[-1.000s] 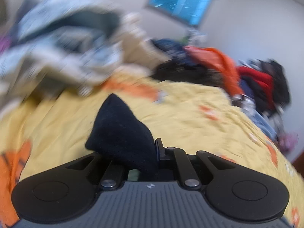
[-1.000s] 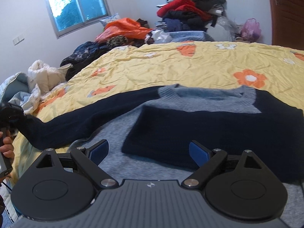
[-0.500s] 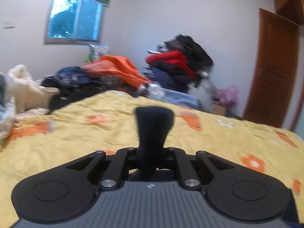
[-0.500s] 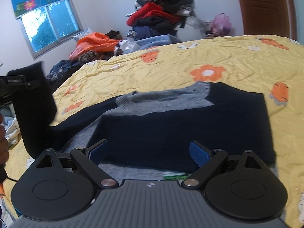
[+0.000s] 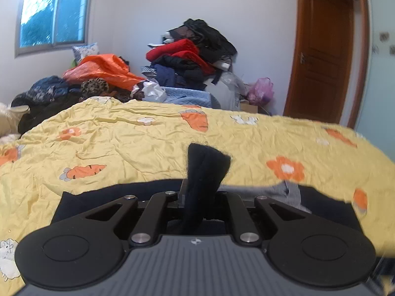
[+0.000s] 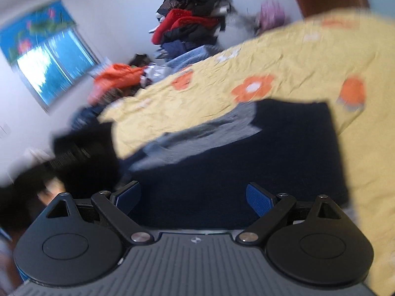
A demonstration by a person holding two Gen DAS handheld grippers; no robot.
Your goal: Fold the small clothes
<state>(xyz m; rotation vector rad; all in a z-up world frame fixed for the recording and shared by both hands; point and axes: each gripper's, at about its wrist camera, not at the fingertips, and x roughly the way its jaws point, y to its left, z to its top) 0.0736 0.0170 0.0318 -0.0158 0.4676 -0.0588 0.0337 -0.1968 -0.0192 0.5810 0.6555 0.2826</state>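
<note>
Across the bed, under a yellow quilt printed with orange flowers and carrots, one small sweater lies spread: dark navy body, grey band at the neck. Only one garment is laid out for folding; the rest of the room's clothing sits in heaps.

Heaps, counted: one tall pile of red, black and navy clothes against the far wall, one lower spread with an orange sheet or jacket under the window. One window, one wooden door, one pink bag near the door.

Progress, judged from how it lies: the right side of the sweater looks already turned in, giving a straight edge on the quilt. The left sleeve is off the bed, so that side is mid-fold. Left to do, likely: lay this sleeve across the body, then fold bottom to top.

Left tool: clamped together on the dark sleeve, whose cuff stands up out of the grip above the sweater's body.

Right tool: spread apart, holding nothing, low over the navy body near its front edge. That view is blurred; the dark shape at its left is too smeared to name.
</note>
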